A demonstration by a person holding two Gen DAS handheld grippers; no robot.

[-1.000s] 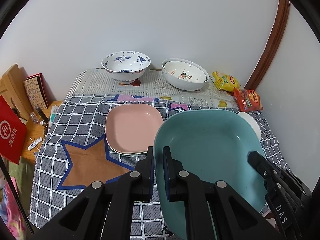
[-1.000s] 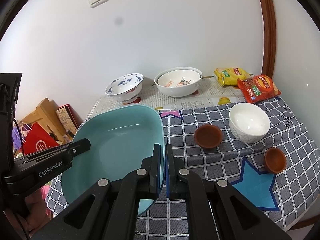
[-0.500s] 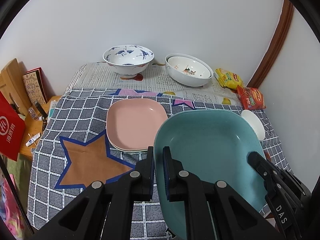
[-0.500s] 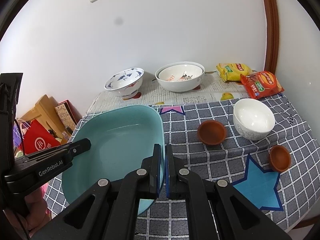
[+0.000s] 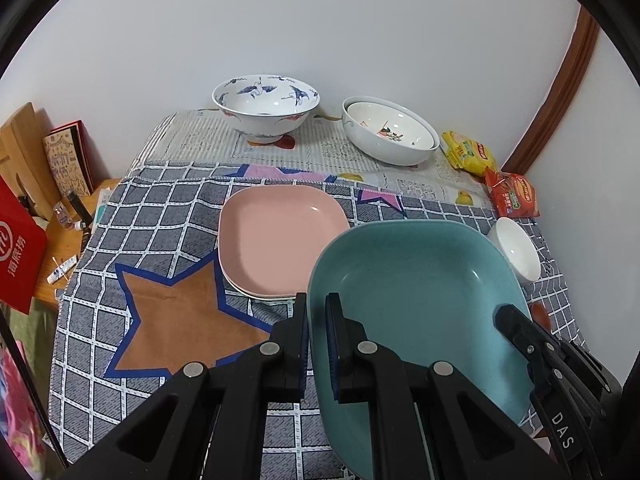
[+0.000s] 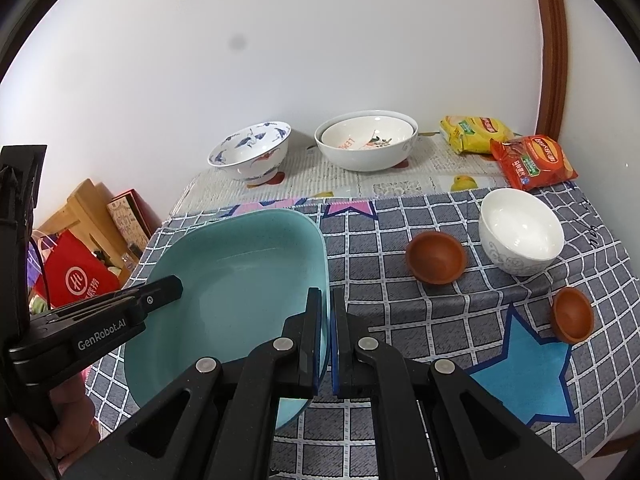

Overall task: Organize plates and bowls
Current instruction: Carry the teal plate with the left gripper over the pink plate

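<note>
Both jaw pairs are pinching opp. rims of teal plate: left gripper clamping its left edge, right gripper its right edge, plate hanging level btwn them above checked cloth. Pink plate stack is lying fwd-left, nearer left gripper. White bowl and brown cups are crowding right side; room is opening leftward.

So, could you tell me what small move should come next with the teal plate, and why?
Probably carry the teal plate left and lower it onto the pink plate. Both the left gripper and right gripper clamp its rim, and pink tops the stack.
</note>
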